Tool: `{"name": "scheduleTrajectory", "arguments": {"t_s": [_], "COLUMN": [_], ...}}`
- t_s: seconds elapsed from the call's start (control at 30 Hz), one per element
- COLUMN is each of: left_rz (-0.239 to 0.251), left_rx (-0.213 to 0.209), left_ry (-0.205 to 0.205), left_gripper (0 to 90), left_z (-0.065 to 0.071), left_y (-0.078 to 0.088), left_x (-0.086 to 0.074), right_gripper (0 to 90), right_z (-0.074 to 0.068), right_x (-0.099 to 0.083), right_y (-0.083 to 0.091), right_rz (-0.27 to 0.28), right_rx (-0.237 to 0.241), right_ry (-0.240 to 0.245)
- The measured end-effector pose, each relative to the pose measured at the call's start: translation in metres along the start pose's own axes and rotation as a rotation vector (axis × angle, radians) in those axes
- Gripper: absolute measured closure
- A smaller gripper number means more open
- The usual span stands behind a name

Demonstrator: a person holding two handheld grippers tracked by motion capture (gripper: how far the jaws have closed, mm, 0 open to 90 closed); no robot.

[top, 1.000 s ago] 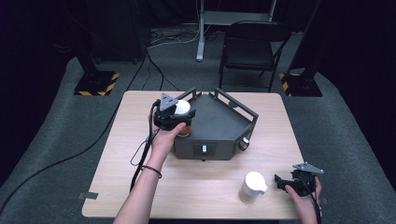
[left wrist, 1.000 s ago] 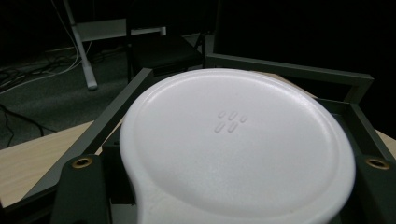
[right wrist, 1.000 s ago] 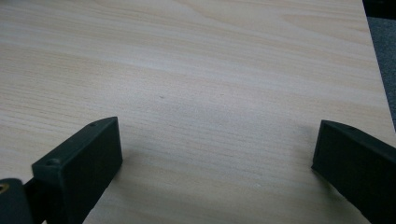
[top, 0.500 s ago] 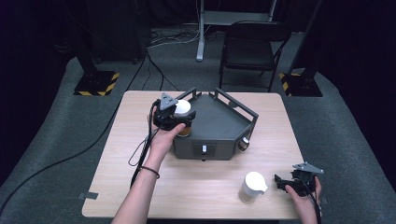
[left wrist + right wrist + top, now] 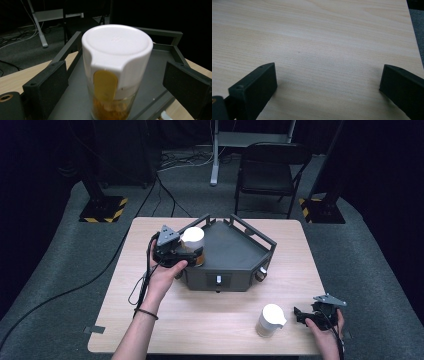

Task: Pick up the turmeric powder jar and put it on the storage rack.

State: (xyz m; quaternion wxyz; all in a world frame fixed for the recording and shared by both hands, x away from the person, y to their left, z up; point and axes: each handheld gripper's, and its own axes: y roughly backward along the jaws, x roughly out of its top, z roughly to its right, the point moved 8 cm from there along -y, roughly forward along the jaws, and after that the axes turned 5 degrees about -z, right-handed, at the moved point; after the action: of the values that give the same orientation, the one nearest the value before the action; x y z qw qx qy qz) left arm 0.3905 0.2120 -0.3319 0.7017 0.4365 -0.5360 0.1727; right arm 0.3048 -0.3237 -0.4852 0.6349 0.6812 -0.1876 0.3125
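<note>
My left gripper [image 5: 115, 82] jaws just opening, wide, clear of the white-capped jar [image 5: 116, 70] standing upright between them in the grey tray's [image 5: 235, 251] left corner; gripper view revealed amber contents; my right gripper [image 5: 327, 90] gaped over bare table [image 5: 324, 37], second jar [image 5: 270, 320] just beside

Your high view looks forward and down from above your side of the counter [image 5: 220, 320], far enough to take in its whole top, the floor and a chair [image 5: 267, 170] beyond. The left gripper view sits very close behind a white-lidded jar [image 5: 116, 67] on the grey tray [image 5: 160, 75], facing the chair; the high view shares that jar [image 5: 193, 242] and tray [image 5: 235, 250]. The right gripper view looks low and close across bare counter [image 5: 324, 45].
</note>
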Motion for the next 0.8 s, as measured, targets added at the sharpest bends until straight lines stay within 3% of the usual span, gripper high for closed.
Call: {"name": "scheduleTrajectory", "arguments": {"t_s": [0.33,0.6,0.8], "left_rz": [-0.003,0.008,-0.022], "left_rx": [0.021,0.034,0.04], "left_ry": [-0.027,0.008,0.007], "left_gripper": [5.3,4.1,3.4], "left_z": [-0.005,-0.01,-0.012], "left_y": [0.021,0.032,0.034], "left_x": [-0.02,-0.043,-0.062], "right_gripper": [0.0,0.0,0.0], "right_z": [0.0,0.0,0.0], "right_x": [0.0,0.0,0.0], "right_y": [0.0,0.0,0.0], "right_rz": [0.0,0.0,0.0], "right_rx": [0.0,0.0,0.0], "right_ry": [0.0,0.0,-0.001]}}
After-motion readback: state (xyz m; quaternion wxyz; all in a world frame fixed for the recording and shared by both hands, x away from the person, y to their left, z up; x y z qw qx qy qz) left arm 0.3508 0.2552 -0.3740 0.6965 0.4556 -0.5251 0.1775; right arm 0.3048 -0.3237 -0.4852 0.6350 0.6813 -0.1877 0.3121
